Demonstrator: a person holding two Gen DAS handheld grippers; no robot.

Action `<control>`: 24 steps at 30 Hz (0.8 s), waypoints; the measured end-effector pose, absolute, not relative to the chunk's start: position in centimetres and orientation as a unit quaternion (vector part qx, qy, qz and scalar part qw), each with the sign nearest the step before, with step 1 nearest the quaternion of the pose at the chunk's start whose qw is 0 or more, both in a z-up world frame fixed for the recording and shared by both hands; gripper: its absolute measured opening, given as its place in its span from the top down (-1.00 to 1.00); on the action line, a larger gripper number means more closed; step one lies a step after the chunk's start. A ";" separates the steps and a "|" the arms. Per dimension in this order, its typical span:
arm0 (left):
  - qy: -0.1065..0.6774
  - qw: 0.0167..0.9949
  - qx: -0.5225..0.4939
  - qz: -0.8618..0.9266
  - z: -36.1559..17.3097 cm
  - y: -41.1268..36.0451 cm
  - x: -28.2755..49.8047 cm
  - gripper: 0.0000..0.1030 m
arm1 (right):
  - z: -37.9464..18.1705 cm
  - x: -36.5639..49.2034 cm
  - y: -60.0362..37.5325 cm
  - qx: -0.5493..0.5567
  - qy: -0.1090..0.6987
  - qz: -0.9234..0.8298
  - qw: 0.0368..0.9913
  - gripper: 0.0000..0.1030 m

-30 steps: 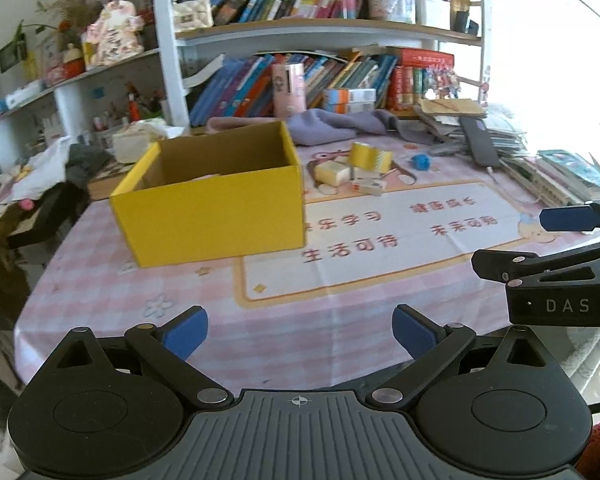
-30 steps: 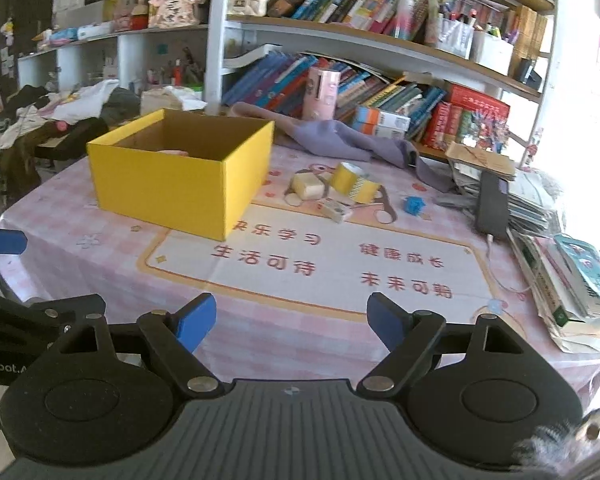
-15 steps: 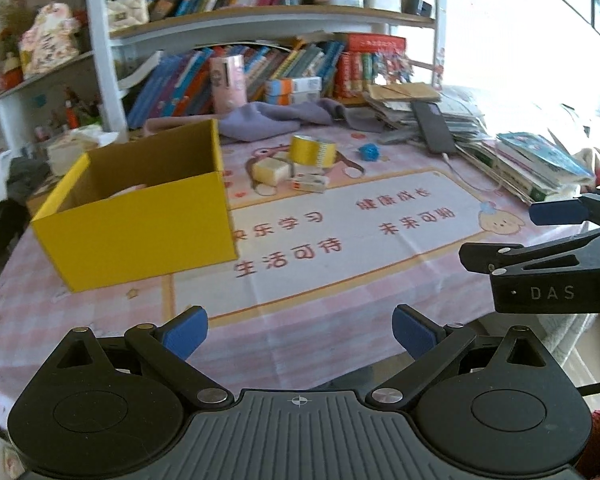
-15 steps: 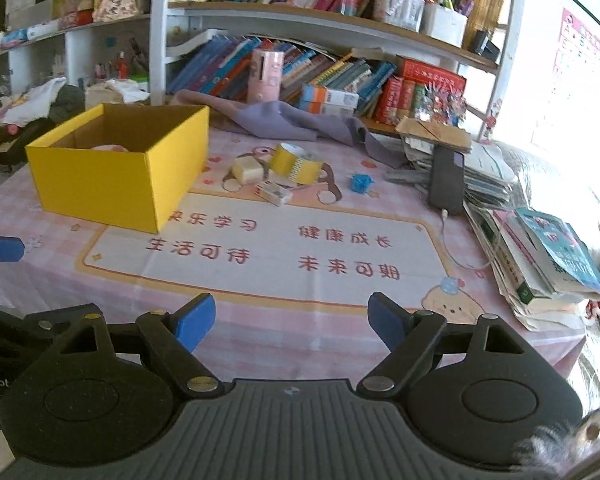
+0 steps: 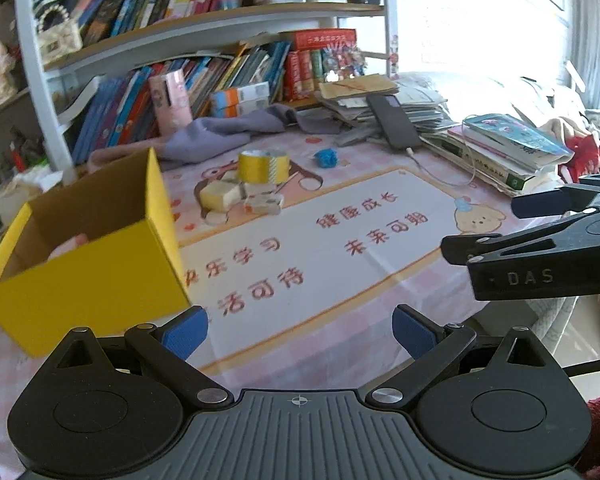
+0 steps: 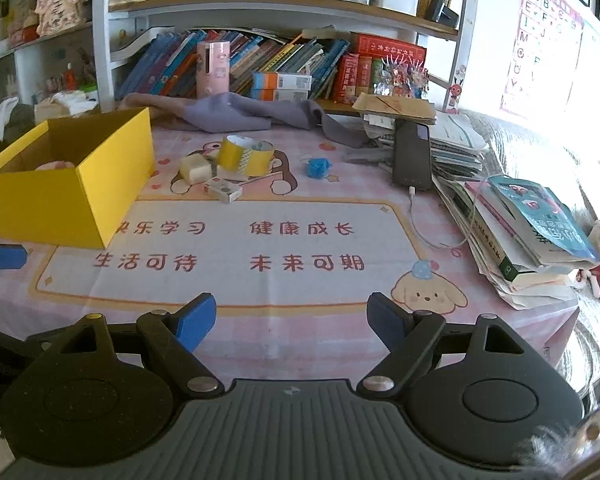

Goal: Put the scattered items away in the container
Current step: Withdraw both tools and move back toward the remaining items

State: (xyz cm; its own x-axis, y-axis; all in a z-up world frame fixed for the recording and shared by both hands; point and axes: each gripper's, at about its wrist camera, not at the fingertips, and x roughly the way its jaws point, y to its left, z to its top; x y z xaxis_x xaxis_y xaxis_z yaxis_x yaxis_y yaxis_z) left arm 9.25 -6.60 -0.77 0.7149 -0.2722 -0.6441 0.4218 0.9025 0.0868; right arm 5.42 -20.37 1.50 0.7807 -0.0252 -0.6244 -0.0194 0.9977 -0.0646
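An open yellow box (image 5: 88, 264) (image 6: 72, 184) stands on the left of the table with a pale pink item inside. Beyond it lie a yellow tape roll (image 5: 263, 167) (image 6: 245, 154), a pale yellow block (image 5: 219, 196) (image 6: 195, 169), a small white printed box (image 5: 263, 203) (image 6: 222, 191) and a small blue object (image 5: 326, 157) (image 6: 317, 168). My left gripper (image 5: 299, 330) is open and empty, near the box's front corner. My right gripper (image 6: 291, 320) is open and empty over the table's front edge; it also shows in the left wrist view (image 5: 540, 252).
A pink tablecloth with a printed mat (image 6: 236, 248) covers the table. A grey cloth (image 6: 236, 114), a black phone (image 6: 412, 152) on a cable and stacked books (image 6: 528, 232) lie at the back and right. A full bookshelf (image 6: 284, 20) stands behind.
Both grippers have moved forward and to the right over the table; the box now sits further left and the scattered items look closer. Both stay open.
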 end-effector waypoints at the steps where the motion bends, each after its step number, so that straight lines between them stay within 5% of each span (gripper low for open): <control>1: 0.326 0.918 0.118 -0.192 -0.8 -6.8 9.6 -0.95 | 1.5 5.7 -20.5 -0.032 0.330 -0.002 0.944 -0.57; 24: 0.360 0.910 0.114 -0.172 -1.4 -12.8 19.8 -0.94 | 1.1 17.2 -25.9 -0.022 0.347 0.024 0.937 -0.56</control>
State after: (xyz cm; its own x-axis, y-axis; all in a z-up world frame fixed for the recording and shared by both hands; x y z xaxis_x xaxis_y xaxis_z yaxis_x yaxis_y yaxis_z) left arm 19.80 -12.76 -1.41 0.6821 -0.2305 -0.6940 0.3948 0.9149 0.0842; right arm 17.23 -25.92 1.08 0.7578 0.0291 -0.6519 -0.0592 0.9979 -0.0242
